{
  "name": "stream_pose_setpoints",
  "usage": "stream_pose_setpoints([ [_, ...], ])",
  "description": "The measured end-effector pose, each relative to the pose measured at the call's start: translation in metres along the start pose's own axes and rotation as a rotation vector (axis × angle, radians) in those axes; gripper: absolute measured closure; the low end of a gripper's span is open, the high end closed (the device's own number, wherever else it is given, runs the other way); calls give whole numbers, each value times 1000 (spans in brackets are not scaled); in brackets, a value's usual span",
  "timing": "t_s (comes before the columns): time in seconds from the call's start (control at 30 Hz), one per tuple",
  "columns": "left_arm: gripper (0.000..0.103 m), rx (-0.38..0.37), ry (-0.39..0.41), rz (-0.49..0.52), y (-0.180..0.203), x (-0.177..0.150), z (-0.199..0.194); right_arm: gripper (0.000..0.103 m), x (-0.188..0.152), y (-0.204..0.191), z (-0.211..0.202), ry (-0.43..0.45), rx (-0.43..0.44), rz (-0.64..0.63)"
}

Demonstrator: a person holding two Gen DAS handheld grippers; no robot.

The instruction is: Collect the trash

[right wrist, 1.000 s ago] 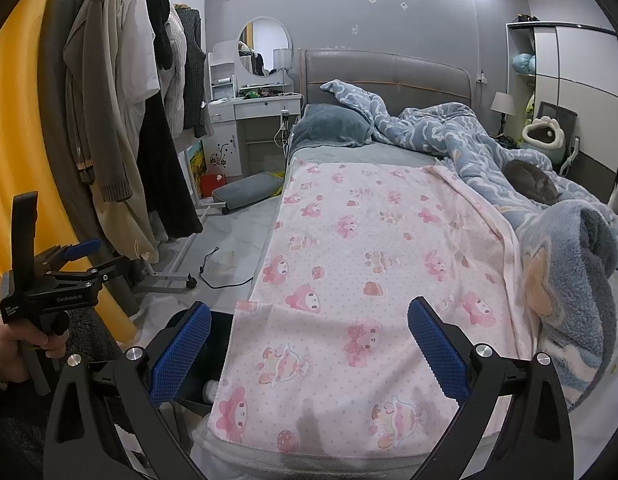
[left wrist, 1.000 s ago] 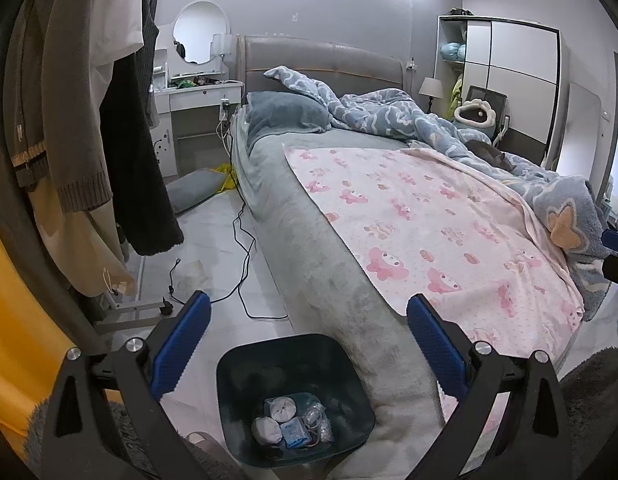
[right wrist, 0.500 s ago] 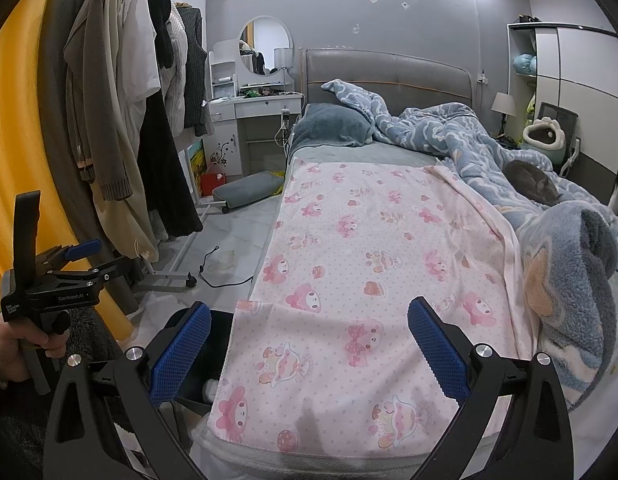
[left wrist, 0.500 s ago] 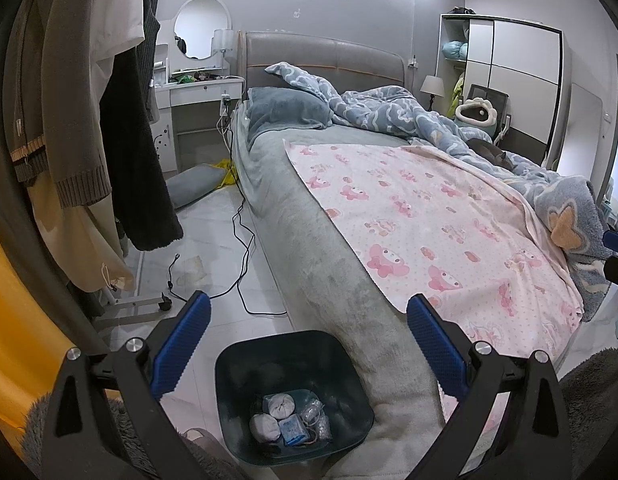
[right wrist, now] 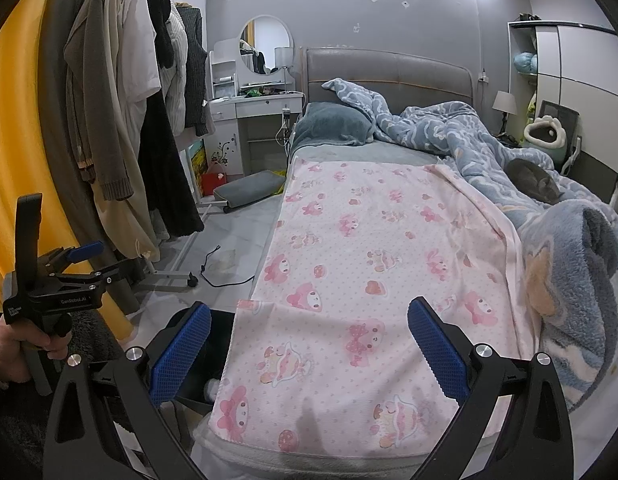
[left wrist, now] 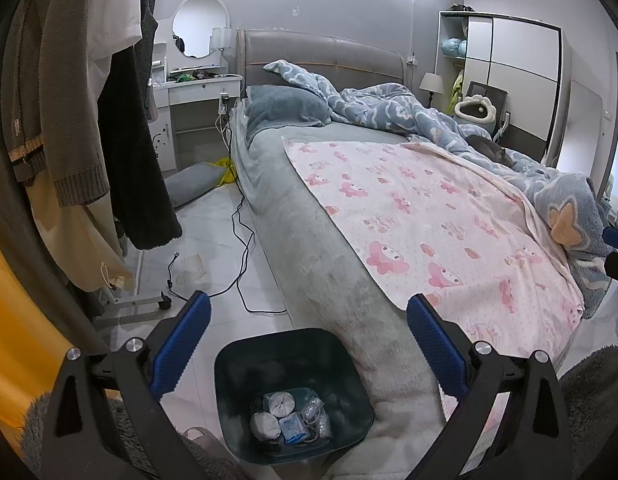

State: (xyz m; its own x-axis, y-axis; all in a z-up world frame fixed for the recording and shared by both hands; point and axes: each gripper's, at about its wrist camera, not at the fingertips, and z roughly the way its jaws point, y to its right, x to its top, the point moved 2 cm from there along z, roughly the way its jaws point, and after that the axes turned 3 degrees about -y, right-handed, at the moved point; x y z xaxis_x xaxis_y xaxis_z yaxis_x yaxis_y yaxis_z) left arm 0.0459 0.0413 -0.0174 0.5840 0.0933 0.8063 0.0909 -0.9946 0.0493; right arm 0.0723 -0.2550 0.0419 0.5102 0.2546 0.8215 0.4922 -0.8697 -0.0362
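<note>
Both claws wide, empty, at bed foot.
Dark plastic trash bin (left wrist: 293, 392) directly below left claw (left wrist: 307, 344); right claw (right wrist: 309, 344) farther.

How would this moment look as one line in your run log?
left tongs: open, above bin | right tongs: open, over bed | bin holds trash

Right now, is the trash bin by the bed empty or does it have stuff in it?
Not empty: the bin stands upright with wads and wrappers covering its bottom.

A pink patterned sheet (right wrist: 373, 264) covers the bed (left wrist: 329, 280); a grey cat (right wrist: 535, 181) lies on the blue blanket (right wrist: 449, 136).
</note>
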Motion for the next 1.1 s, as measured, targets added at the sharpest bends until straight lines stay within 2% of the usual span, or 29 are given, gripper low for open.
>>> stream_pose_setpoints([
  [1.1, 3, -11, 2, 4, 10, -6, 0, 3, 1, -1, 0, -1, -1, 1],
])
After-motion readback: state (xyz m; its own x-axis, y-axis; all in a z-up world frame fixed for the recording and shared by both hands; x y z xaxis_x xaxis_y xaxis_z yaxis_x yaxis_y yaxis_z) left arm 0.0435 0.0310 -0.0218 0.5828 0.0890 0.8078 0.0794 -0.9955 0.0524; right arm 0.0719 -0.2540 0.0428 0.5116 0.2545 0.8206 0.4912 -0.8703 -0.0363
